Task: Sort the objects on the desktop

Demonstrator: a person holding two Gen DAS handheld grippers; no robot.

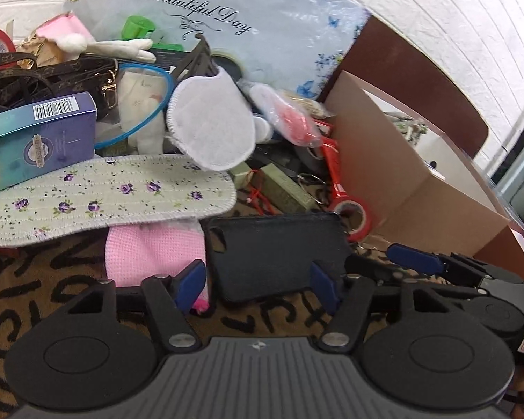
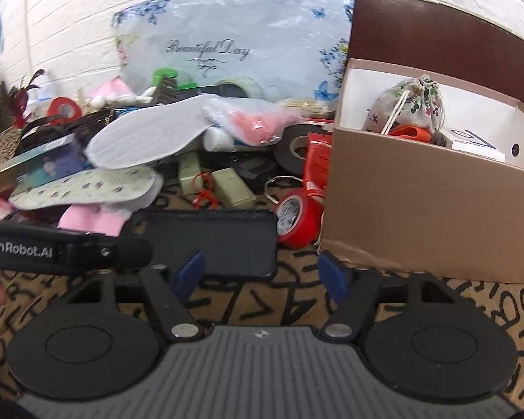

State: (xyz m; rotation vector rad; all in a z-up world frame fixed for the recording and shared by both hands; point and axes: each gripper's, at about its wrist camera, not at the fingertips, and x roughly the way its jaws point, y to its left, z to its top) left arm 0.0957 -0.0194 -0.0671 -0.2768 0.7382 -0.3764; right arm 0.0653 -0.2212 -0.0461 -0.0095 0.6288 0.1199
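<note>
A black phone case (image 1: 272, 255) lies flat on the lettered table cover (image 1: 262, 321), at the front of a heap of clutter. My left gripper (image 1: 257, 286) is at the case's near end with its jaws part-way apart. The case shows between and behind the blue pads (image 1: 192, 284), and no squeeze on it is visible. My right gripper (image 2: 261, 274) stands open beside it, near the phone case's (image 2: 209, 241) right corner, with only table cover between its pads. The left gripper's finger (image 2: 132, 248) comes in from the left.
An open cardboard box (image 2: 419, 209) at the right holds a drawstring pouch (image 2: 408, 104) and a white carton (image 2: 471, 143). A red tape roll (image 2: 297, 220) lies against it. Behind the case are a pink cloth (image 1: 150, 255), a floral insole (image 1: 104, 195), a white insole (image 1: 209, 122) and a blue carton (image 1: 35, 139).
</note>
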